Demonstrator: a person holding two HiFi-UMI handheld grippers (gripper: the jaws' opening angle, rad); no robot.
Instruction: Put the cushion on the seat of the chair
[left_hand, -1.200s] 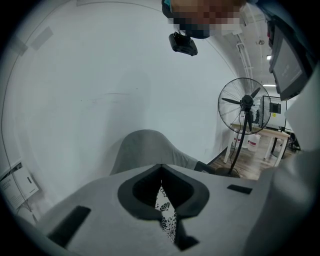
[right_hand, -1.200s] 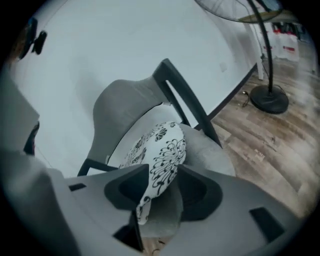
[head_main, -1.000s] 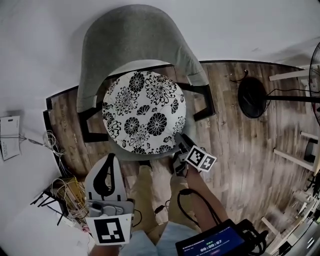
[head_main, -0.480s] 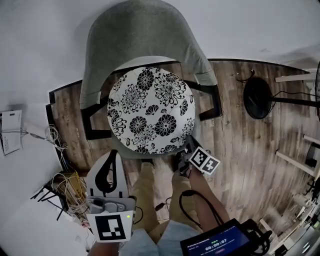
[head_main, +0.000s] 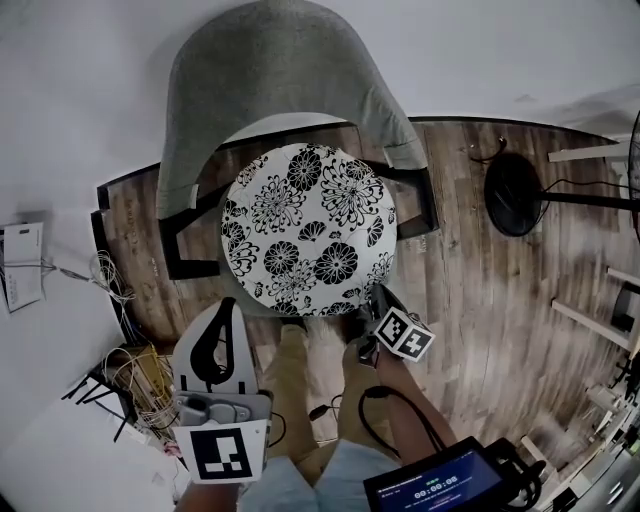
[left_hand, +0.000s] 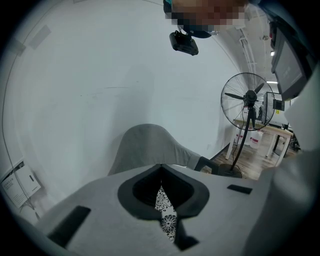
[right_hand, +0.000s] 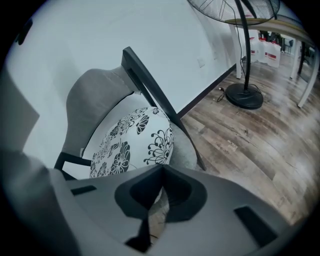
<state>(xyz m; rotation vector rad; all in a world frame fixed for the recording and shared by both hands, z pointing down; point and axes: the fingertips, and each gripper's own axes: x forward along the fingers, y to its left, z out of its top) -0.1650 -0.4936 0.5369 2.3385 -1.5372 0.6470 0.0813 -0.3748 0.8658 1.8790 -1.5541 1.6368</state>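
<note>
Head view: the cushion (head_main: 308, 230) lay flat on the seat (right_hand: 192, 145) of the chair (head_main: 270, 90), so I judged the placing done, with only my withdrawal left. My right gripper (head_main: 378, 296), jaws pressed together on nothing, sat just beside the cushion's near right rim; whether its tip touched the fabric I could not tell. My left gripper (head_main: 226, 306), jaws likewise together and empty, hung nearer me, apart from the cushion, which showed beyond its tips.
</note>
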